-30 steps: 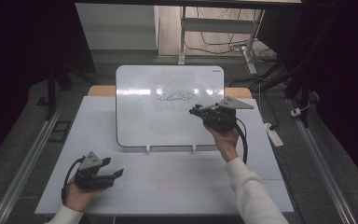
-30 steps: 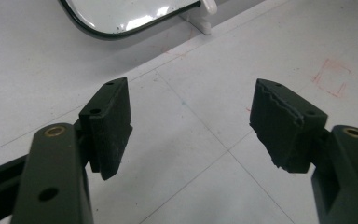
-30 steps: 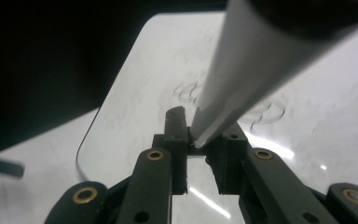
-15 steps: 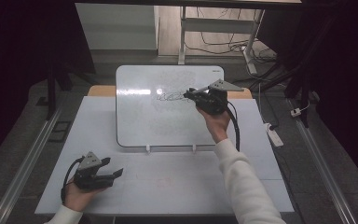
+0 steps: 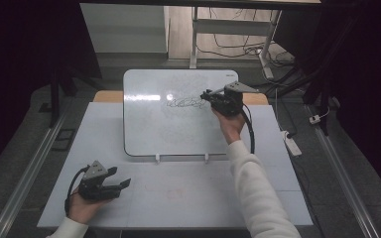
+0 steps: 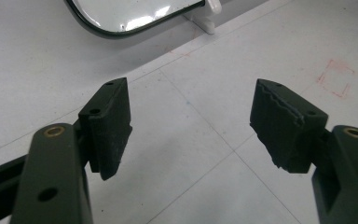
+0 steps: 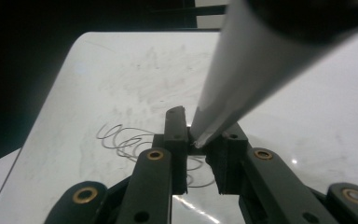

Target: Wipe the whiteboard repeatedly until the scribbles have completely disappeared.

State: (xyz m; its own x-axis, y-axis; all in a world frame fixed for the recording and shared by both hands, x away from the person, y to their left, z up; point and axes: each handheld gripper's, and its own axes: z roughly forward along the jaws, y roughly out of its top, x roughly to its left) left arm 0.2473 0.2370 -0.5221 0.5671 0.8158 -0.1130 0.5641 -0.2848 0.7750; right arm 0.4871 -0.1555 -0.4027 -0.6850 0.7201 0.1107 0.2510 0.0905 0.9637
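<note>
A white whiteboard stands tilted on the table, with a dark looping scribble on its upper part. My right gripper is held at the right end of that scribble, shut on a marker. In the right gripper view the marker is a pale barrel with a dark end, and it narrows down between the jaws of the right gripper. The scribble lies just behind them; the marker's tip is hidden. My left gripper rests low at the table's front left, and the left gripper is open with nothing in it.
The white table top carries the board on two small white feet. A faint red square mark lies on the table surface. A white power strip lies on the floor to the right. The board's lower corner is ahead of the left gripper.
My right gripper has moved up and to the left over the board with the marker, reaching the scribble's right end. The left gripper has stayed put.
</note>
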